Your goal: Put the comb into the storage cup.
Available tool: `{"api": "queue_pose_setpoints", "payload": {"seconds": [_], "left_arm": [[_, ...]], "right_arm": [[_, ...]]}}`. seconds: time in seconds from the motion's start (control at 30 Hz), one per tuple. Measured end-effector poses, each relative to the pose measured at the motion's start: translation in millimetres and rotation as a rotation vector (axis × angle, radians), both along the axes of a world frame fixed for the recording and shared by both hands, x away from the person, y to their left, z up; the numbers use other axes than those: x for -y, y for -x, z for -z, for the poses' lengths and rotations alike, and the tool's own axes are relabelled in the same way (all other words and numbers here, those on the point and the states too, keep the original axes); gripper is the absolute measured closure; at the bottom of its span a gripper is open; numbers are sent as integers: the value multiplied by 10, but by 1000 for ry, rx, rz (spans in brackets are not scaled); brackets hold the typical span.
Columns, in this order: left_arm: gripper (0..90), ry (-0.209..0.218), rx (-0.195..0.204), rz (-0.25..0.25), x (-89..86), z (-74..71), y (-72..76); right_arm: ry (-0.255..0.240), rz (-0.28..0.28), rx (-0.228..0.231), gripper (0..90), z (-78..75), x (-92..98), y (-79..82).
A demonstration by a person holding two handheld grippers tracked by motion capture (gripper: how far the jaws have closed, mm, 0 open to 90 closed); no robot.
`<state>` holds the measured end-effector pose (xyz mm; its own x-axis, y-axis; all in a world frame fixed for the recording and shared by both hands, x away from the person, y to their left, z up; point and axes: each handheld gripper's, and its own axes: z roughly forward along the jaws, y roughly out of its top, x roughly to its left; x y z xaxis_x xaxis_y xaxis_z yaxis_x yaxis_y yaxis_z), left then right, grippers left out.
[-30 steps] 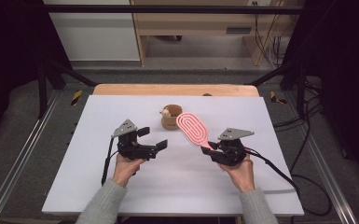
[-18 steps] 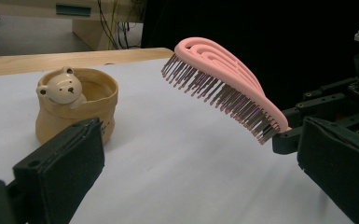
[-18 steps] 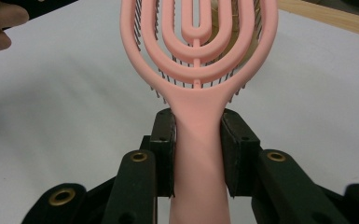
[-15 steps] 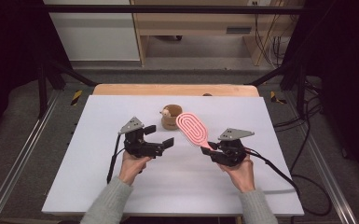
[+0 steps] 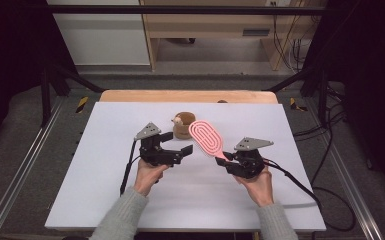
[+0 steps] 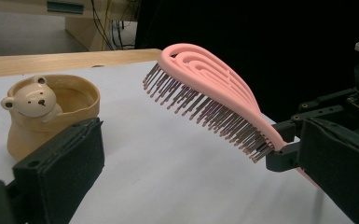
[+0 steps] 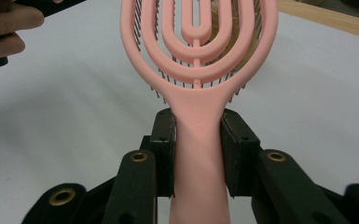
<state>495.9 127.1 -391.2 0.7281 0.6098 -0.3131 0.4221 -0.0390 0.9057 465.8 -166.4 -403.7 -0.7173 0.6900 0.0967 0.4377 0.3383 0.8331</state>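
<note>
The right gripper clamps the pink brush by its handle, head raised just right of the bear cup. The left gripper, jaws wide and empty, hovers near the cup.

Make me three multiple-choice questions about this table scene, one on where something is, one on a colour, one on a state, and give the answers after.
1. Where does the bear cup stand?
A. on the white table, past the grippers
B. on the floor
C. between the left gripper's jaws

2. What colour is the brush?
A. blue
B. pink
C. green

3. How does the right gripper stand?
A. open and holding nothing
B. shut on the cup
C. shut on the brush handle

Answers:
1 A, the high view shows the cup on the table beyond both grippers.
2 B, both gripper views show a pink brush.
3 C, the right gripper view shows both pads pressed on the handle; the left gripper is open.
</note>
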Motion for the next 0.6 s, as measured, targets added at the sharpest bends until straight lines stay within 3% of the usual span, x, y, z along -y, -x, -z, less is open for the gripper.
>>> {"api": "queue_pose_setpoints", "payload": {"seconds": [0.6], "left_arm": [[2, 48, -34, -5, 149, 17, -56]], "right_arm": [[-9, -1, 2, 697, -14, 2, 13]]}}
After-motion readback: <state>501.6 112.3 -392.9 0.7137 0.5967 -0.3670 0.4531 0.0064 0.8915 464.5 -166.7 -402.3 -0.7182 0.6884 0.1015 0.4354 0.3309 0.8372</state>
